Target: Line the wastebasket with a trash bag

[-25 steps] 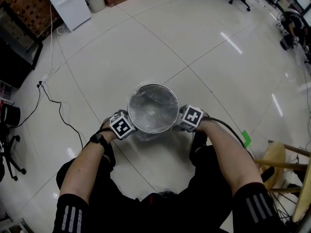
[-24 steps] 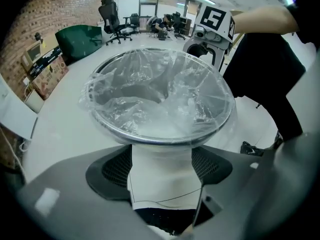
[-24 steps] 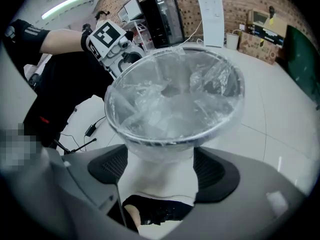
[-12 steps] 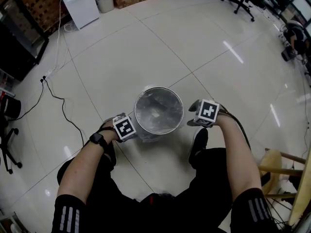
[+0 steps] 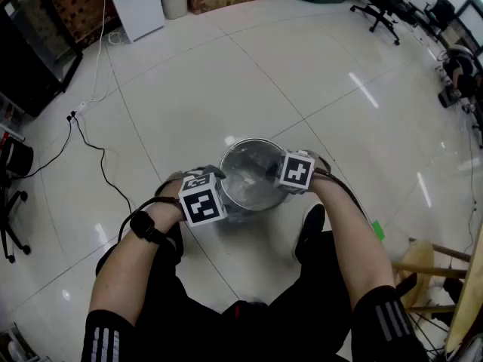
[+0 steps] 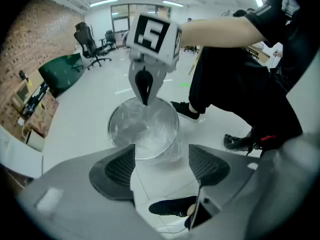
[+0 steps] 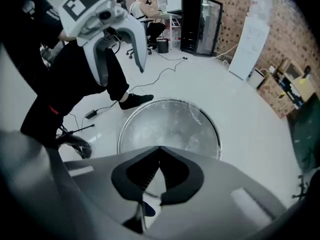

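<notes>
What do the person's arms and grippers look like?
The left gripper and right gripper are grey shells with black mesh-textured pads, each topped by a white cube with black square markers. A dark cable trails from the right one. Black short sleeves with white stripes; black wristband on the left wrist. The left jaws, empty, have just been closing slightly.

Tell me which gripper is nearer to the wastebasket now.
Right, it seems. The right gripper hangs shut just above the wastebasket's right rim; the left gripper, open jaws empty and just narrowed slightly, is higher, off its left side.
</notes>
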Demonstrator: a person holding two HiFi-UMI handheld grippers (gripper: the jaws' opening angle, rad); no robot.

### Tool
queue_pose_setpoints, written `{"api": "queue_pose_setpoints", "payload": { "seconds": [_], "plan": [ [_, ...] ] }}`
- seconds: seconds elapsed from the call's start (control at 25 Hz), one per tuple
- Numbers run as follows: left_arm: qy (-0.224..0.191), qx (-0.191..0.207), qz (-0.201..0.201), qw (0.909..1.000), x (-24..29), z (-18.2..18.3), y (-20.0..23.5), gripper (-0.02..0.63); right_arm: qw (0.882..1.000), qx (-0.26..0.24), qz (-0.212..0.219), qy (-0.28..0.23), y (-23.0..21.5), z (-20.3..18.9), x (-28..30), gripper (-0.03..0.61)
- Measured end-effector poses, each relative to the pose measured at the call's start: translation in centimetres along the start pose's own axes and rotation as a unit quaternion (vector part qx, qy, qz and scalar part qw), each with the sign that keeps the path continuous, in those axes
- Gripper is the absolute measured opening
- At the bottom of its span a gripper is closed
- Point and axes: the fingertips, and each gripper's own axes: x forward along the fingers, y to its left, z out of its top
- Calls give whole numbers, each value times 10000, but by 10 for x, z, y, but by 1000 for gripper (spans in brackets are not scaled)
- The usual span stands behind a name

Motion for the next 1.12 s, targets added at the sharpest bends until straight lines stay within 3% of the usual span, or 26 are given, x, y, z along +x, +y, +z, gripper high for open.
{"api": "queue_pose_setpoints", "payload": {
  "seconds": [0.16, 0.28, 0.56, 0.76, 1.12],
  "plan": [
    [-617, -81, 433, 9971, -41, 33, 24, 319, 9982, 262, 528, 66, 6, 5, 33, 8],
    [-886, -163, 754, 9931, -62, 45, 45, 280, 9971, 244, 676, 236, 7, 8, 62, 6],
    [-1552, -696, 1293, 9769, -96, 71, 92, 273, 9904, 421, 897, 963, 10, -8, 127, 6],
    [-1667, -881, 1358, 9726, -101, 76, 114, 273, 9789, 480, 1310, 1491, 25, -23, 158, 6],
    [-1609, -856, 1295, 9747, -91, 81, 131, 273, 9590, 993, 1681, 2055, 38, -35, 135, 8]
  ]
}}
